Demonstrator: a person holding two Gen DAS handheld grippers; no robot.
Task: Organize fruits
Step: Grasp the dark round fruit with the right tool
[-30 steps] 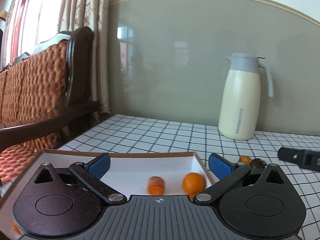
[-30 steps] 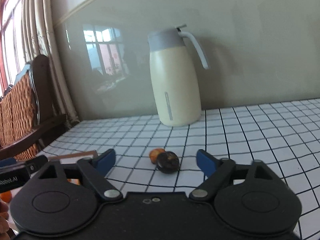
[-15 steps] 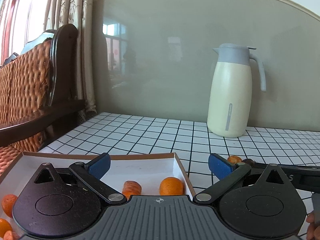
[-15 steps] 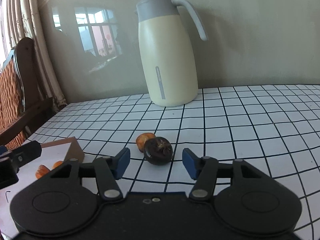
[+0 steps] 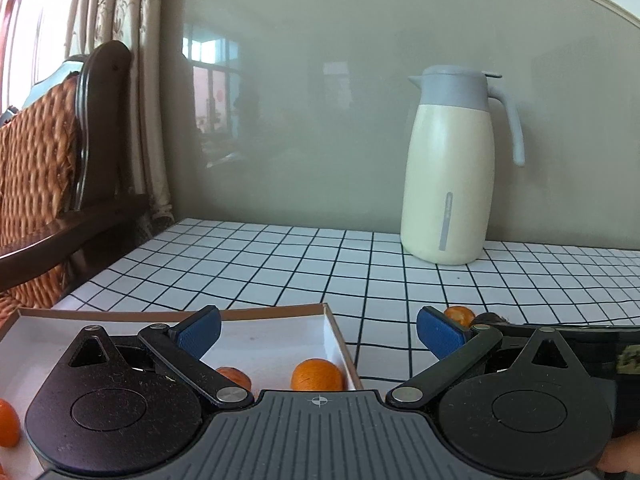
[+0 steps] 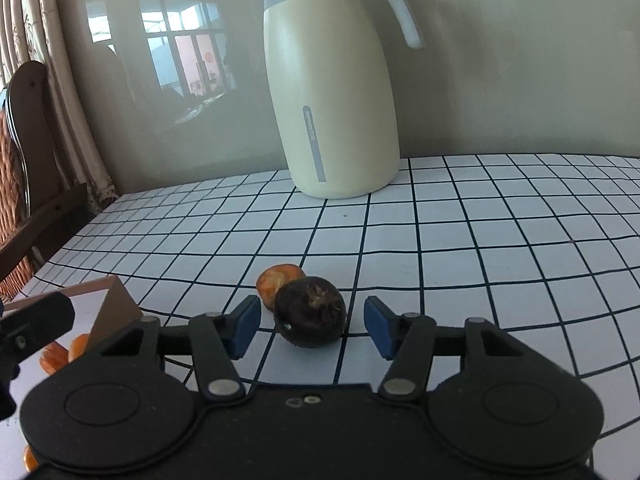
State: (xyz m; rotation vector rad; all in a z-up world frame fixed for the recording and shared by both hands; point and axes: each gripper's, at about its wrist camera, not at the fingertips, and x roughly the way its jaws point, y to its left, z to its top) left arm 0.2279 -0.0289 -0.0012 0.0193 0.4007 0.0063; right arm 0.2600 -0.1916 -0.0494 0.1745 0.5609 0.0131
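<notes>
two loose fruits on the checked tablecloth [image 6: 440,240]; several more already in the white box [image 5: 280,332] at far left.

left: left gripper [image 5: 318,334] spread wide, nothing between the pads, hovering over the box's right end. inside: round orange fruit [image 5: 317,375], reddish piece [image 5: 236,376] half hidden behind the gripper linkage, another orange one [image 5: 8,422] cut off at the frame edge.

centre: right gripper [image 6: 312,326] jaws apart, straddling the dark round fruit [image 6: 311,312]; pads clear of it on both sides, neither touching. small orange fruit [image 6: 278,280] just behind, touching or nearly so; cannot tell which.

step judged: pick-up of the dark fruit, approach done, grip not yet made. next move calls for squeezing onto the dark fruit alone, without nudging the orange neighbour, then lifting and carrying left to the box.

right: cream jug [image 6: 332,92] well behind, upright, out of the way.

hard to read: box contents mostly masked by both gripper bodies; fruit count uncertain. underside of the dark fruit not visible.
</notes>
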